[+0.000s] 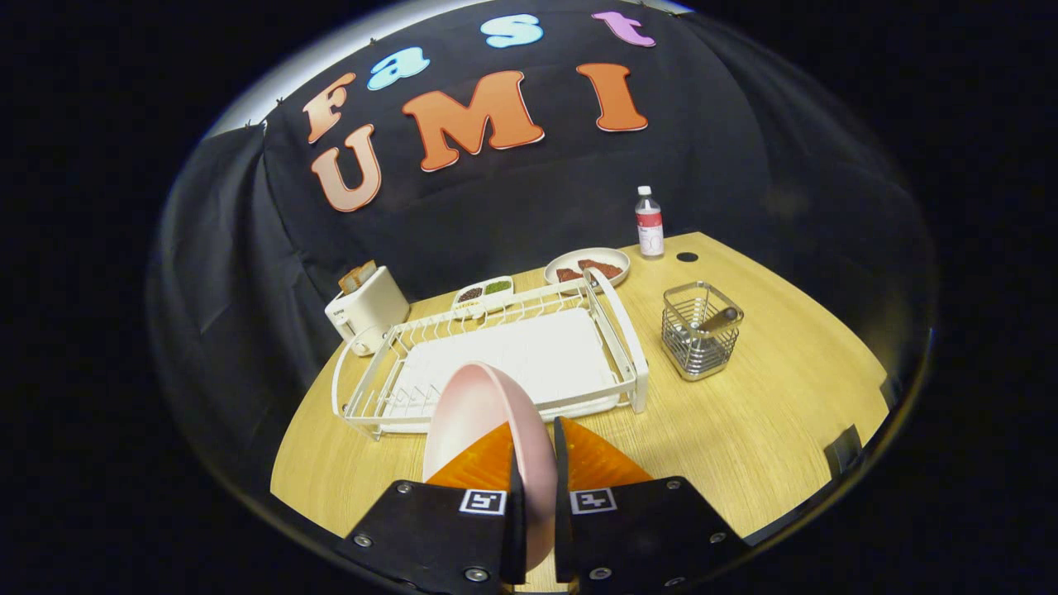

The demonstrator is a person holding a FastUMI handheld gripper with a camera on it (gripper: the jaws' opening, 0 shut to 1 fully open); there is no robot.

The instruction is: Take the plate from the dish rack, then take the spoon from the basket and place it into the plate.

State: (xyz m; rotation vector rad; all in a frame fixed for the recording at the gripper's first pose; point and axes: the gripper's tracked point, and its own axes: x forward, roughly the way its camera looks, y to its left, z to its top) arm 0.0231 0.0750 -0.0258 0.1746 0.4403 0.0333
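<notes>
One plate (483, 413) is in your grip and it's up off the rack (496, 355)! You've got the gripper (533, 463) clenched on its rim, a finger pressing each face, so the plate stands on edge between them, bowl side turned to the left. That edge-on hold makes sense: it stood in the rack's slots that way, and the rim is the only part thin enough to pinch. It hangs just ahead of you, over the rack's near rail.

Count the rest. One rack, nothing left in it from what I can see. One wire basket (702, 329) just right of the rack, standing apart from it, and one spoon (717, 317) leaning inside, handle end poking over the rim. That's your second pickup.

Beyond the rack: one toaster (367, 307) with a slice up top, one small two-part dish (483, 292) of dark and green bits, one plate of food (588, 267), one bottle (649, 221) at the back.

My read: you'll need to lay this plate flat on open table (769, 413), probably the bare wood near the basket, before letting go. Tip it gently, or it may roll or clatter.
</notes>
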